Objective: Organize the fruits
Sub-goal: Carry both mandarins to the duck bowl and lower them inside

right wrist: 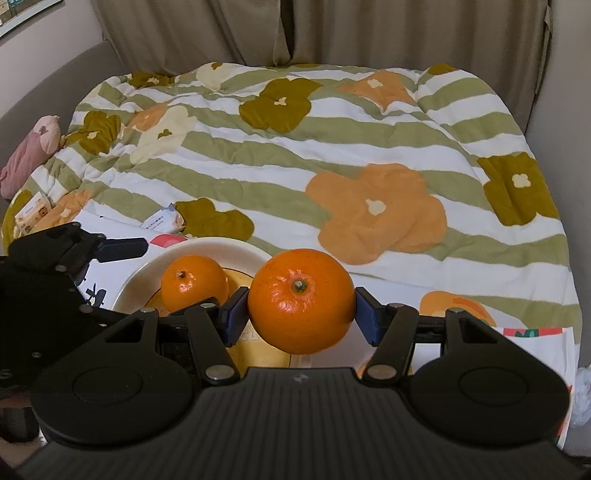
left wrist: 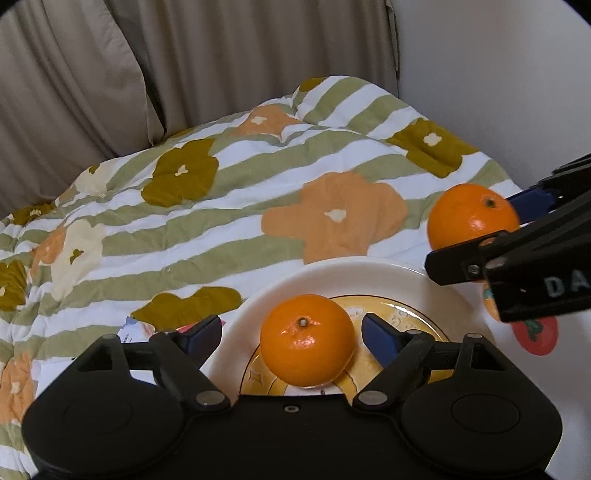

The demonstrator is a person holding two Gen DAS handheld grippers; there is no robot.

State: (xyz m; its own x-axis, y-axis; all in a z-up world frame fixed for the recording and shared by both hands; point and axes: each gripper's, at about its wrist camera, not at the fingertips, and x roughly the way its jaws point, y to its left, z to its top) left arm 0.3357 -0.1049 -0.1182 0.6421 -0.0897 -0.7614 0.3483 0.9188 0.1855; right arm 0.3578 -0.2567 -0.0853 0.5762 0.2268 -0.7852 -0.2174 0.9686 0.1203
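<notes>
A white plate [left wrist: 295,275] with a yellow centre lies on the bed. One orange [left wrist: 306,339] sits on it, between the open fingers of my left gripper [left wrist: 291,332], which do not touch it. My right gripper [right wrist: 301,314] is shut on a second, larger orange [right wrist: 301,300] and holds it just right of the plate [right wrist: 207,247]. The plated orange [right wrist: 194,282] also shows in the right wrist view. In the left wrist view the held orange [left wrist: 471,216] and the right gripper [left wrist: 517,225] are at the right edge.
A striped floral quilt [right wrist: 332,155] covers the bed. Small packets [right wrist: 164,221] lie behind the plate, a pink cloth [right wrist: 33,147] at the far left. Curtains [right wrist: 332,33] hang behind. A fruit-print cloth [left wrist: 535,332] lies right of the plate.
</notes>
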